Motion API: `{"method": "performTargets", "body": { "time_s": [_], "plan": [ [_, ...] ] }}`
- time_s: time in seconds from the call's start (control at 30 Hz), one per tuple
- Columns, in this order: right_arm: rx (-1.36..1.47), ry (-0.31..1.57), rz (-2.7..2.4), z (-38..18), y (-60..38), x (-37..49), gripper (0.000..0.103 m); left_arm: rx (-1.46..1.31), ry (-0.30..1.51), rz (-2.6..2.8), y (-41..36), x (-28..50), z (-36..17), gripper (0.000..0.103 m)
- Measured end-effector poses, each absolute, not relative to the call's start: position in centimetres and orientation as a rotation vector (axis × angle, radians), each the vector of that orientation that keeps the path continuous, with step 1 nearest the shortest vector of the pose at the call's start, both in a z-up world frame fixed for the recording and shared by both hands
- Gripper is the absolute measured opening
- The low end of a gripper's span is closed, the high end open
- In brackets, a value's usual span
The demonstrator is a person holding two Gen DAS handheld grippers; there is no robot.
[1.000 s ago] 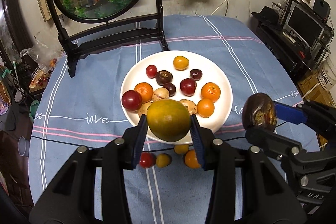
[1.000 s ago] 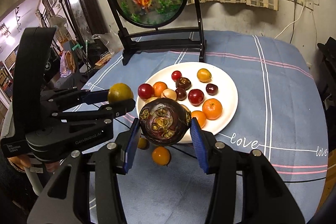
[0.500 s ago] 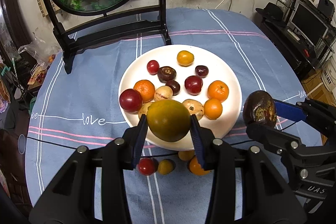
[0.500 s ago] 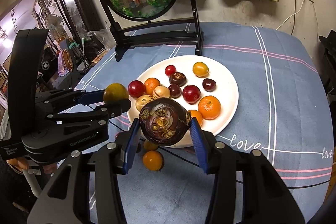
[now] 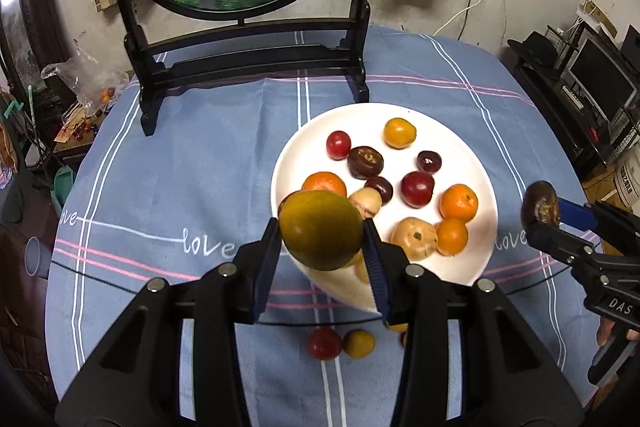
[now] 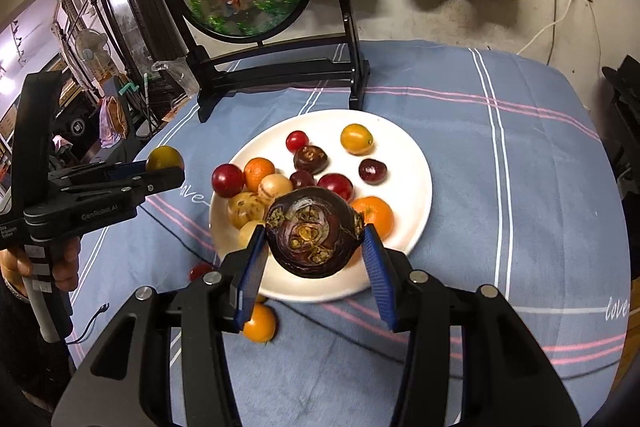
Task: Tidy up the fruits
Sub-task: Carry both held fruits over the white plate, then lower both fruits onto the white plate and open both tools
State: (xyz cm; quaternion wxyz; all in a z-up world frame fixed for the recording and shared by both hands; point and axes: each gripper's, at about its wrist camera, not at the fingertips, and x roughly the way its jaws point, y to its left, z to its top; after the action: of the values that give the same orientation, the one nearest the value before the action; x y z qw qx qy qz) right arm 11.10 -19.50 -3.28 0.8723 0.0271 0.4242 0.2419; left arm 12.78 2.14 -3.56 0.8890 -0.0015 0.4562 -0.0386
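Observation:
My left gripper (image 5: pixel 320 247) is shut on a green-orange round fruit (image 5: pixel 320 229), held above the near left rim of the white plate (image 5: pixel 486 247). My right gripper (image 6: pixel 314 255) is shut on a dark purple mangosteen (image 6: pixel 314 237), held above the plate's near edge (image 6: pixel 416 235). The plate holds several small fruits: oranges, red and dark plums, a yellow tomato (image 5: pixel 399 133). A red fruit (image 5: pixel 324 343) and a yellow fruit (image 5: pixel 359 343) lie on the cloth in front of the plate; an orange one (image 6: pixel 259 323) shows in the right wrist view.
A black stand with a round goldfish panel (image 5: pixel 248 63) stands on the blue tablecloth (image 5: pixel 192 163) behind the plate. A thin black cable (image 5: pixel 100 281) crosses the cloth near me. Furniture and a monitor (image 5: pixel 600 75) sit off the table's right side.
Both grippers have moved forward and higher over the table with their fruits still held. The left one has shifted left, so the plate now sits to its right.

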Motion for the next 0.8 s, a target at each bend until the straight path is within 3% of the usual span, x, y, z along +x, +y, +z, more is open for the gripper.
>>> {"method": "performTargets", "body": {
  "time_s": [0.8],
  "plan": [
    [0.050,0.922,0.519,-4.8,-16.4,19.0,0.048,0.114,0.996,-0.083,-2.3,17.3,-6.8,0.042]
  ]
}}
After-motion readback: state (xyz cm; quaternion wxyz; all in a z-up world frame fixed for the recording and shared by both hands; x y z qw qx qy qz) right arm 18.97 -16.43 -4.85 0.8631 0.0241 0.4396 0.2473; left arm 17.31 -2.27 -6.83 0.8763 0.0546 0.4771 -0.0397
